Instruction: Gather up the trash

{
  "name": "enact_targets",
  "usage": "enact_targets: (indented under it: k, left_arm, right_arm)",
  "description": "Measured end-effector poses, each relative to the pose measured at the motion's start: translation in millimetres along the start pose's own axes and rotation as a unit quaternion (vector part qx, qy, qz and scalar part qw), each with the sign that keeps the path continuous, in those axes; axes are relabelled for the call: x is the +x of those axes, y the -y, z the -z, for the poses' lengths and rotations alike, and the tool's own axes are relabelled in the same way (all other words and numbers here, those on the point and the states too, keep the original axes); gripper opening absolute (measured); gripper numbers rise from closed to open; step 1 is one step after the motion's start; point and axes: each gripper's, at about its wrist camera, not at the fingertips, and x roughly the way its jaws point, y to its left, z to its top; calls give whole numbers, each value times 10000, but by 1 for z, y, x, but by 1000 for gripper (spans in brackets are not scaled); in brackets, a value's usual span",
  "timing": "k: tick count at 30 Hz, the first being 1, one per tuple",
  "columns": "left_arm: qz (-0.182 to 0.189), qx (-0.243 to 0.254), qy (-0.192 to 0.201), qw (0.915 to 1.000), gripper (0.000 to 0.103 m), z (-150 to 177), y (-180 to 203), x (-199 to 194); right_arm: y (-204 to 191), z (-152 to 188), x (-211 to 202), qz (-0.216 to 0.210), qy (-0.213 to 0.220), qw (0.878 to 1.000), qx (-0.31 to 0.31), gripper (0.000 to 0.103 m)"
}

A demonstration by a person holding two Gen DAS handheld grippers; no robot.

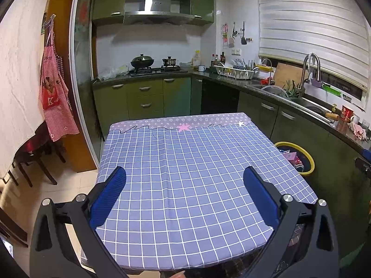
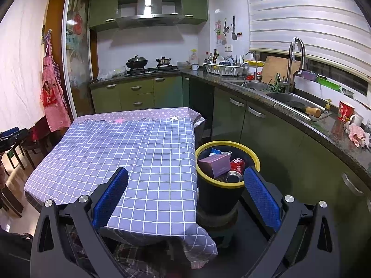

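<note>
Both grippers, left and right, hover level over the table, jaws spread wide and empty, the right beside the bin.

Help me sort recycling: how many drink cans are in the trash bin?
2 show in the bin: a red can near the middle and a silver can at its near rim. More may be hidden under the purple box.

A red checked apron hangs on the left wall. At the far side, a wok and small pot sit on the stove. A dish rack, faucet and red cup line the right-hand counter.
</note>
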Motion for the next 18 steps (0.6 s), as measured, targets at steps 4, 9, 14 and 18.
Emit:
enact_targets:
  k: [4,9,14,18]
  left_arm:
    - [5,24,4,10000,96,-2,1,0]
    - [13,49,4,10000,96,-2,1,0]
    - [29,76,-17,10000,96,-4,2,1]
    - [38,94,-20,9999,96,-4,3,2]
  right_arm:
    - [0,1,1,-10,4,10000,0,98]
    - [0,2,2,-29,-5,10000,-2,98]
    - [0,2,2,-44,-3,10000,6,98]
    - [0,3,3,-56,-2,10000,8,98]
